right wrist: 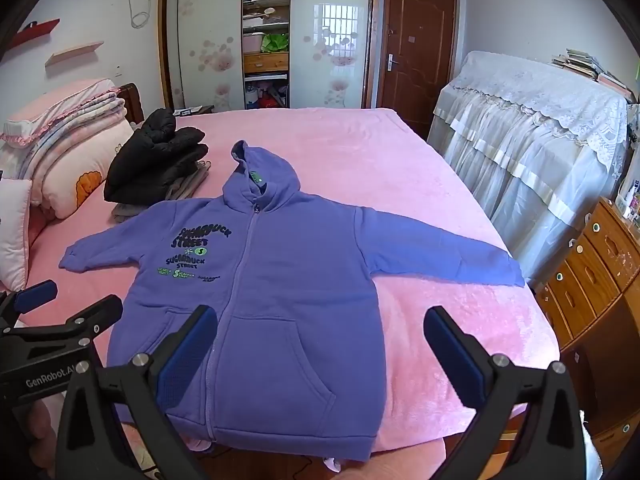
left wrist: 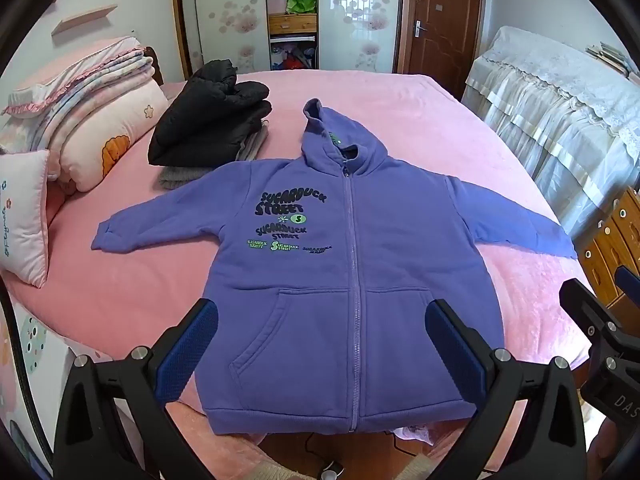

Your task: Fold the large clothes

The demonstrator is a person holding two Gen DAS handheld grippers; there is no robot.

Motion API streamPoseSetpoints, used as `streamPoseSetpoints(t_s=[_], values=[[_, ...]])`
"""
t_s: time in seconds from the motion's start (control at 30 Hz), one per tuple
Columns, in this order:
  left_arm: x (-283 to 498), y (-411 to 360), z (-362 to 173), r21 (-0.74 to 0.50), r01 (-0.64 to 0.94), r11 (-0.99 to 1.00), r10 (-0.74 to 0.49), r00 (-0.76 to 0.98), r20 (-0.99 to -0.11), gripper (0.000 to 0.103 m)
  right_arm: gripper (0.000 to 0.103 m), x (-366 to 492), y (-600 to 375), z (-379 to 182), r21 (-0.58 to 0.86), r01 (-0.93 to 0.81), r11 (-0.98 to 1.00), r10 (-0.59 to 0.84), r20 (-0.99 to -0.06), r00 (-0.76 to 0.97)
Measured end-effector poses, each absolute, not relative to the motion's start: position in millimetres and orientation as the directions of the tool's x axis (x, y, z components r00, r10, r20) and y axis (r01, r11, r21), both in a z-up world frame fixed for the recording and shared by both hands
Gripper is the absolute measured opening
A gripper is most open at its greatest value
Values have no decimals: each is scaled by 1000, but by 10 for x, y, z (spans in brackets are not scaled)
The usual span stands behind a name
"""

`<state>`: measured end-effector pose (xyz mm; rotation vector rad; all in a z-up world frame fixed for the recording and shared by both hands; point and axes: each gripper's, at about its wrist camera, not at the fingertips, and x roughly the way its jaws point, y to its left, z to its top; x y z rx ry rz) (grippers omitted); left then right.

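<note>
Nearest, left gripper (left wrist: 322, 320) and right gripper (right wrist: 320, 328) hovering above the hem, jaws spread fully, gripping nothing. Beyond, purple zip hoodie (left wrist: 352, 264) spread flat, front up, on the pink bed (left wrist: 400, 112), sleeves out, wholly unfolded. Farther, black padded jacket (left wrist: 208, 120) stacked folded already. Farthest, open wardrobe (left wrist: 292, 16), shelves crammed with oddments.

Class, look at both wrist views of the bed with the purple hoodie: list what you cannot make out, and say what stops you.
- Purple hoodie: its back, hidden underneath in both views.
- Grey clothes: mostly covered by the black jacket; type unclear.
- Small green chest prints: too small to read, right wrist view.
- Floor beyond the bed: cut off by gripper bodies.
</note>
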<state>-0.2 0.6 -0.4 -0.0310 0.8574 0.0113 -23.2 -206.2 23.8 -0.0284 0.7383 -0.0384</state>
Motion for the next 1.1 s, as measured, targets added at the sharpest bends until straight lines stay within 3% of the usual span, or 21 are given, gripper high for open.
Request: streamPoseSetpoints(t_s=[0.53, 1.1], values=[[2, -62, 7, 13, 12, 1000, 2, 654, -757, 103, 103, -235, -2084, 229, -34, 25, 999, -41, -670, 741], [82, 20, 41, -29, -17, 999, -11, 644, -765, 103, 103, -183, -2072, 348, -27, 12, 1000, -27, -651, 759]])
